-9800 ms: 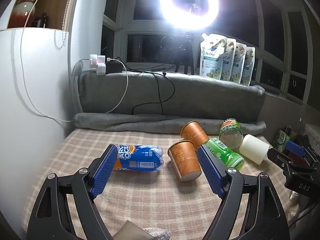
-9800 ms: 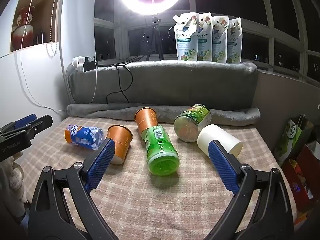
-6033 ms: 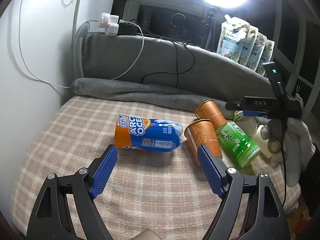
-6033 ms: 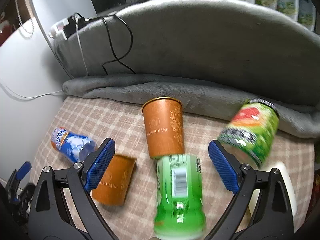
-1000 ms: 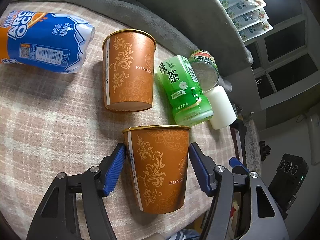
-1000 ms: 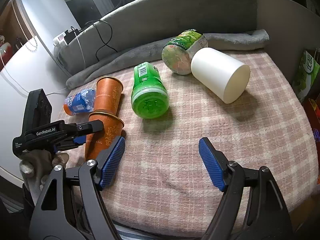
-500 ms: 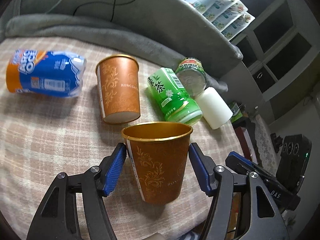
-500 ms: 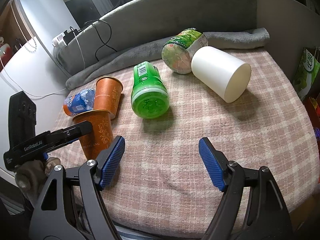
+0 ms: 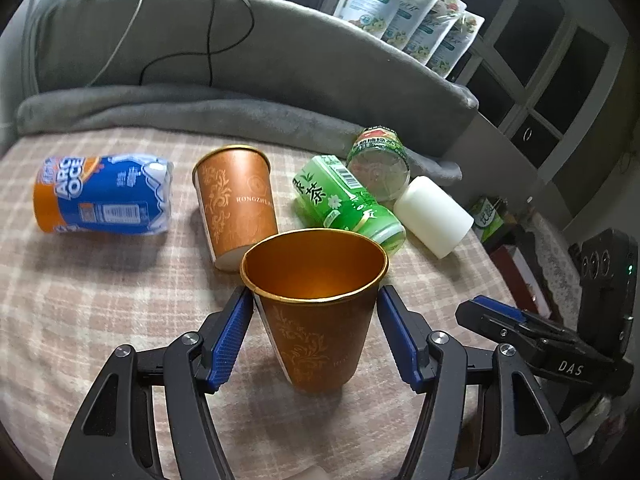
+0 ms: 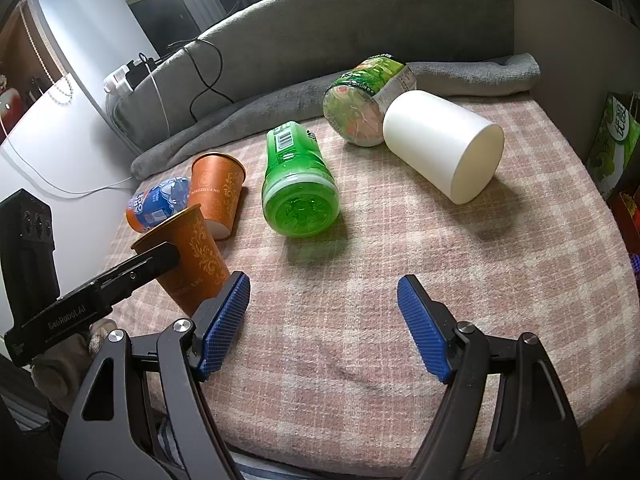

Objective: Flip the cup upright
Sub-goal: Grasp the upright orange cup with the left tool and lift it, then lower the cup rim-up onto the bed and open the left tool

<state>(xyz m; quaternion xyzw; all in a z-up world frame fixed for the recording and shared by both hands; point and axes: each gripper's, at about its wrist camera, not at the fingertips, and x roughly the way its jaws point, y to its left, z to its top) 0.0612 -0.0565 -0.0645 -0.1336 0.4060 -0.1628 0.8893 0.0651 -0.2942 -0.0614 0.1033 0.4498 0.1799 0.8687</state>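
Observation:
An orange paper cup (image 9: 320, 316) with a gold rim stands upright, mouth up, on the plaid cloth, and it also shows in the right wrist view (image 10: 186, 258). My left gripper (image 9: 314, 334) is shut on it, one blue pad on each side of its wall. A second orange cup (image 9: 236, 206) lies on its side just behind it, also seen from the right (image 10: 216, 196). A white cup (image 10: 442, 152) lies on its side at the right. My right gripper (image 10: 324, 330) is open and empty over bare cloth near the front edge.
A green tea bottle (image 10: 298, 186), a green-labelled jar (image 10: 360, 104) and a blue and orange bottle (image 9: 102, 196) lie on the cloth. A grey rolled blanket (image 9: 200, 108) runs along the back. The table edge is close in front (image 10: 400, 468).
My left gripper has tilted the held orange cup further upright, so its open mouth now faces up. The right gripper has not moved.

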